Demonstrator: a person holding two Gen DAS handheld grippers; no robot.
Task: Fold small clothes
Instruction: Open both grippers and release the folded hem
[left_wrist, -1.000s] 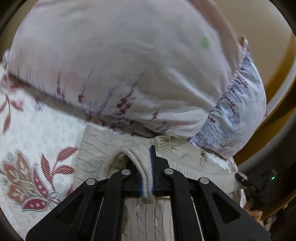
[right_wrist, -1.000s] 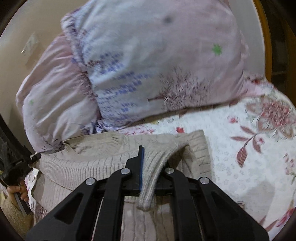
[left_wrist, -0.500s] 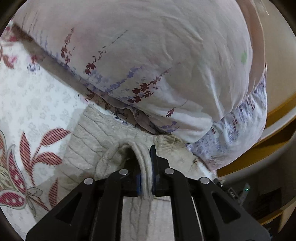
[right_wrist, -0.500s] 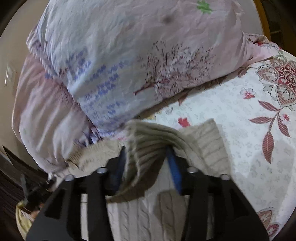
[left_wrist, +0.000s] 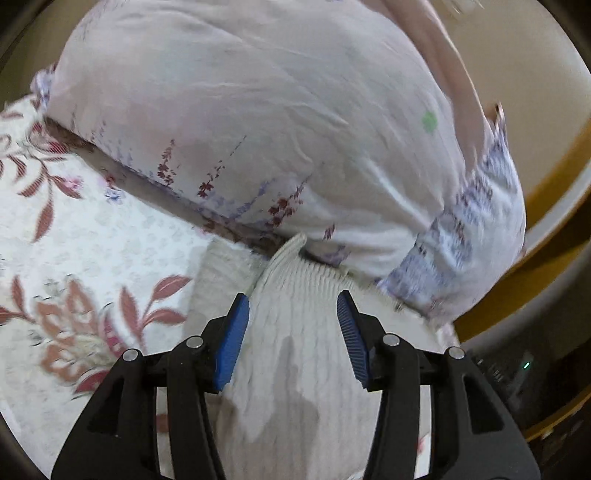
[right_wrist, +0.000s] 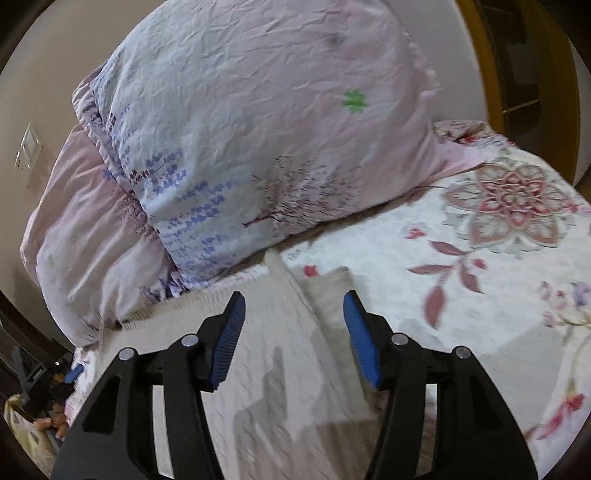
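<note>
Left wrist view: left gripper (left_wrist: 293, 328) w/ jaws just opened, knit sweater (left_wrist: 295, 369) lying slack between the pads, released. Right gripper (right_wrist: 293, 332) same, let go. Sweater flat on floral bedsheet (right_wrist: 498, 295), far edge tucked against pillows (right_wrist: 258, 129). Step, prob.: fold edge just laid down. Next: regrip a side for another fold. Sweater's near part cut off by gripper bodies; motion blur hides the knit detail.
</note>
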